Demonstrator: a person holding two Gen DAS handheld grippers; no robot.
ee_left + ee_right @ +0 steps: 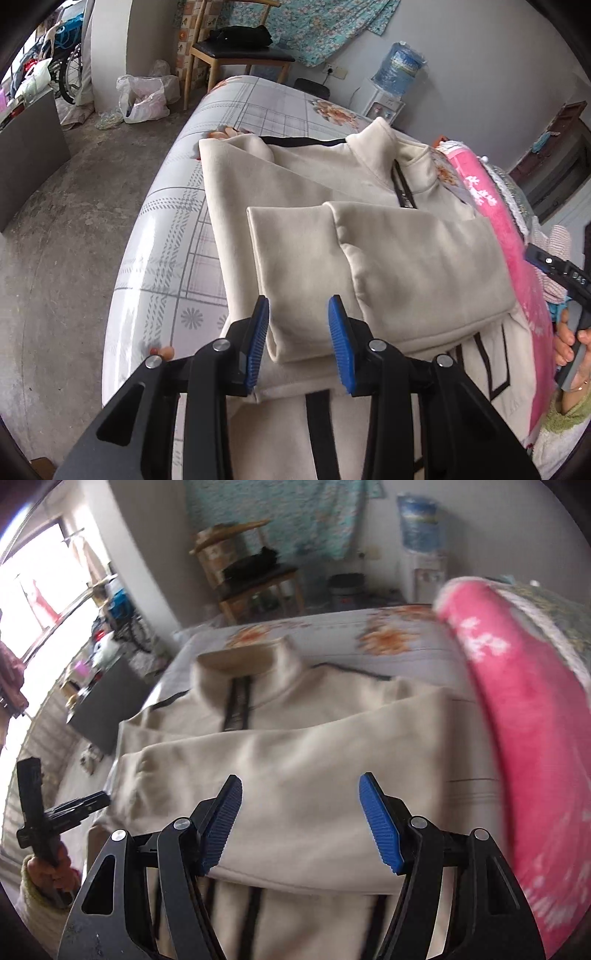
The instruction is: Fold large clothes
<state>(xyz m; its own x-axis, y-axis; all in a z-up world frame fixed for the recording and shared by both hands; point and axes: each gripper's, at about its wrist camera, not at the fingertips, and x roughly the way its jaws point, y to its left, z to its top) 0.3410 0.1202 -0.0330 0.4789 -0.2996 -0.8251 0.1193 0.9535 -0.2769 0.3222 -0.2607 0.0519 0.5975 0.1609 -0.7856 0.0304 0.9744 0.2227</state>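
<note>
jacket: cream jacket point(332, 206) lies on the bed point(177, 229), sleeves folded across its front | left tongs point(299, 347): partly apart over a sleeve end, pads not pressing | right tongs point(301, 825): wide apart, empty, above folded sleeve | left view only: plastic bag point(142, 98) on floor | right view only: bright window point(33, 590), blurred

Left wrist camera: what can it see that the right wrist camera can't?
Only the left wrist view shows the plastic bags on the floor, and the left tool with its jaws apart over the folded sleeve.

Only the right wrist view shows the bright window, and the right tool with its jaws wide apart and nothing between them.

Both show the cream jacket on the bed, the pink blanket, the chair and the water dispenser.
</note>
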